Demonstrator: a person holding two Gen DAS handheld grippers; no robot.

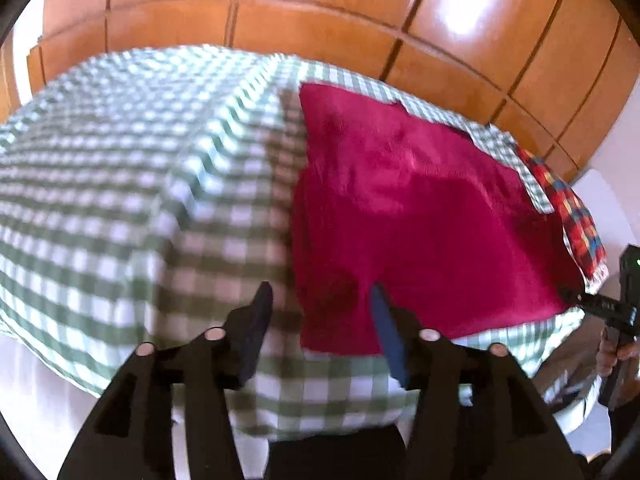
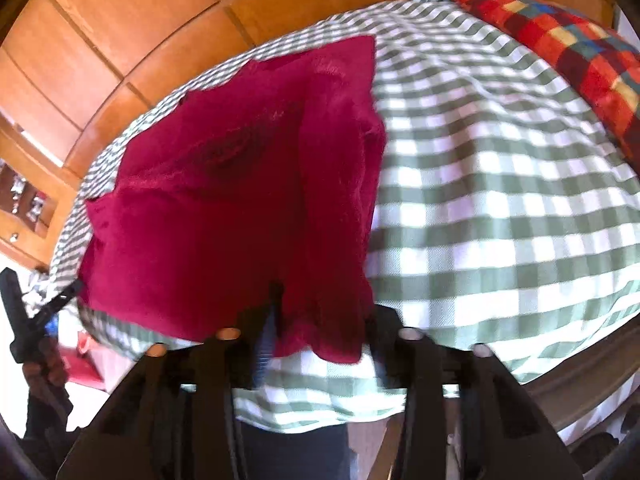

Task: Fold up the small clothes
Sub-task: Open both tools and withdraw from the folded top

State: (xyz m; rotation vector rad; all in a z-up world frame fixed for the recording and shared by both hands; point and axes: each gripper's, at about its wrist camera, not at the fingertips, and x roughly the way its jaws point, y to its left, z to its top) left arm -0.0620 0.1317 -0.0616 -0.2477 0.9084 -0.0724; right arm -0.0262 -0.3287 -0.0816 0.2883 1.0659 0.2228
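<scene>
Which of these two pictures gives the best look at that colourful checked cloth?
The right wrist view: the red multicoloured checked cloth fills its upper right corner. The left wrist view shows only a narrow strip at the table's far edge.

Your left side: bare checked cloth (image 1: 120, 184), open passage. Right side: red garment (image 2: 224, 200) covers the surface; plaid cushion (image 2: 568, 56) blocks the far edge.

Green-and-white checked cloth (image 1: 120, 184) spread over the table, red, blue and yellow plaid fabric (image 2: 568, 44) at its far edge, glossy orange wooden cabinet panels (image 1: 320, 12) stood behind.
</scene>
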